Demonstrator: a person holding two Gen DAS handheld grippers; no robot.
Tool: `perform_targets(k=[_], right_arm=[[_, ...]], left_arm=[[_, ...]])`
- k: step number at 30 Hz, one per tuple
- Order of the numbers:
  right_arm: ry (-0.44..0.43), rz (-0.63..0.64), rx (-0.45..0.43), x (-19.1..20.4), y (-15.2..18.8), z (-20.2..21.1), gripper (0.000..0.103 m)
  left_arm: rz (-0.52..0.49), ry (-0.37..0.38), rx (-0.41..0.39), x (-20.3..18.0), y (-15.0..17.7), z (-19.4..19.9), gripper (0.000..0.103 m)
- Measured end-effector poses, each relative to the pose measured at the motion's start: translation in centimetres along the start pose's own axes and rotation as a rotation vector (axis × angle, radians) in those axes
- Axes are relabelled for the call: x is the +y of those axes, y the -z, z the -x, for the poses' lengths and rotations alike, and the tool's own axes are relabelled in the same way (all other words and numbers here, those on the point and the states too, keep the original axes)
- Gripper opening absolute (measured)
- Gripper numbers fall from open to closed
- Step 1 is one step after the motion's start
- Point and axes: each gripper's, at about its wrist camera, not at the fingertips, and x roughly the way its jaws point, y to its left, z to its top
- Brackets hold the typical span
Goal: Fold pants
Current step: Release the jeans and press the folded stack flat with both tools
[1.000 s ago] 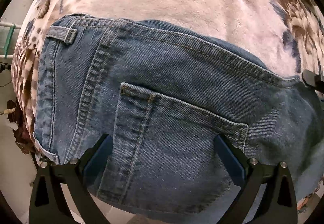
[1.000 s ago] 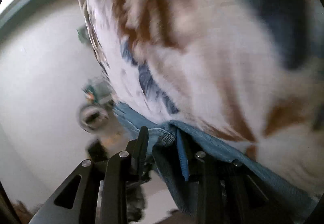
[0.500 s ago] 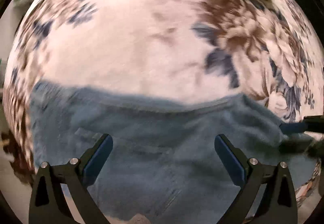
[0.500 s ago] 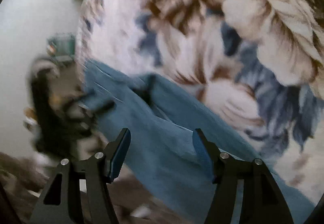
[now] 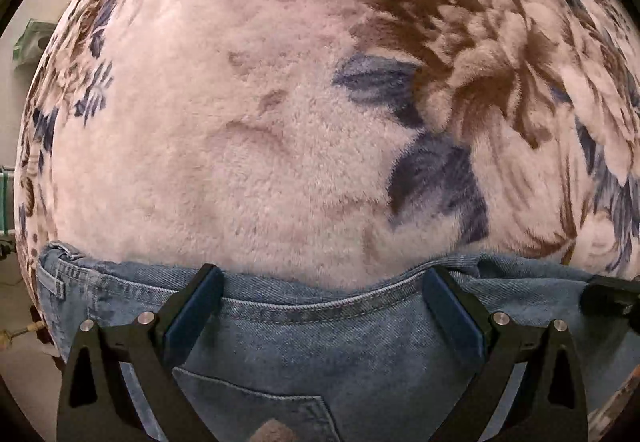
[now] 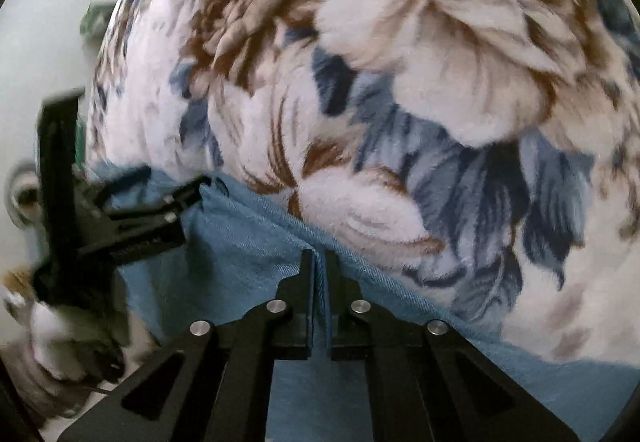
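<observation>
Denim pants (image 5: 360, 354) on floral blanket (image 5: 280, 122), right gripper (image 6: 319, 262) just closed pinching waistband, left gripper (image 5: 320, 282) spread

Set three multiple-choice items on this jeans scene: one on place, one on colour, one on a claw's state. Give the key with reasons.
1. What do the jeans lie on?
A. a floral blanket
B. a bare wooden table
C. a tiled floor

2. What colour are the jeans?
A. black
B. blue
C. red

3. How is the right claw?
A. wide open above the blanket
B. shut on a sock
C. shut on the jeans' edge

Key: 1 A, fleecy flower print borders the denim; 2 B, blue denim in both views; 3 C, its jaws, just closing, pinch a denim fold.
</observation>
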Motion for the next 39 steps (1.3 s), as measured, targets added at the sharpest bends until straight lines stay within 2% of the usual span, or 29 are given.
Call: perform_targets(k=[1,2,5,7,9,11,13,14,15,16,17,19,22,23,24,26,27,29,32,36,39], right_arm=[[-0.035,-0.035,-0.001,-0.1,0.3,0.5,0.012],[-0.019,-0.068,-0.035,-1.2,0.3,2.2,0.016],[0.070,-0.101,-0.114,-1.2,1.9,5.2,0.017],[0.044,-0.124,-0.118,-1.1,3.3,6.3,0.017],[-0.017,-0.123,-0.062,-0.5,4.6,5.4,0.017],[-0.057,-0.128,-0.018,1.0,5.8,2.8,0.016],[0.024,-0.156,-0.042,0.9,6.0,0.7,0.016],[0.045,-0.179,-0.065,0.2,5.8,0.2,0.012],[0.030,-0.220,-0.101,-1.0,5.8,0.3,0.010],[0.010,-0.264,-0.127,-2.1,5.9,0.3,0.003],[0.002,-0.297,-0.145,-2.8,6.0,0.3,0.000],[-0.027,-0.328,-0.185,-4.3,6.3,0.7,0.000],[-0.087,-0.369,-0.198,-6.3,7.4,1.8,0.001],[-0.107,-0.375,-0.201,-6.5,7.7,2.3,0.009],[-0.104,-0.373,-0.218,-6.6,8.8,3.0,0.016],[-0.074,-0.374,-0.285,-7.1,11.1,6.0,0.058],[-0.054,-0.380,-0.327,-7.4,12.6,7.6,0.065],[-0.007,-0.430,-0.398,-9.0,16.7,10.6,0.066],[0.000,-0.558,-0.443,-11.8,22.3,12.5,0.066],[-0.008,-0.801,-0.559,-17.2,33.1,14.6,0.066],[-0.045,-0.967,-0.676,-21.3,40.2,15.7,0.066]], left_arm=[[0.000,-0.002,0.001,0.2,-0.2,0.1,0.103],[0.000,-0.004,0.001,0.2,-0.2,0.1,0.103],[0.006,-0.009,0.007,-0.4,0.2,0.2,0.103],[0.014,-0.009,0.008,-0.2,0.1,0.1,0.103],[0.012,-0.011,0.006,-0.3,0.0,-0.2,0.103],[0.010,-0.006,0.003,-0.4,-0.1,-0.3,0.103],[0.009,-0.001,0.000,-0.4,-0.2,-0.3,0.103],[0.008,-0.001,-0.001,-0.4,-0.3,-0.3,0.103],[0.007,-0.001,-0.001,-0.4,-0.2,-0.4,0.103],[0.005,-0.002,-0.001,-0.3,-0.2,-0.4,0.103],[0.006,-0.002,-0.001,-0.4,-0.2,-0.4,0.103],[0.013,-0.002,-0.003,-0.3,0.0,-0.4,0.103],[0.043,0.005,-0.004,0.2,-0.1,-0.3,0.103],[0.052,0.001,-0.015,0.4,0.0,0.2,0.103],[0.059,-0.014,-0.034,0.5,0.2,1.0,0.103],[0.074,-0.042,-0.073,0.3,1.3,3.0,0.103],[0.078,-0.035,-0.088,-0.1,2.1,4.0,0.103],[0.063,-0.026,-0.097,-1.9,4.0,6.0,0.103],[0.008,0.016,-0.068,-6.5,6.9,7.8,0.103],[-0.146,0.114,0.003,-16.4,10.3,8.5,0.103],[-0.285,0.154,0.013,-24.3,12.1,8.6,0.103]])
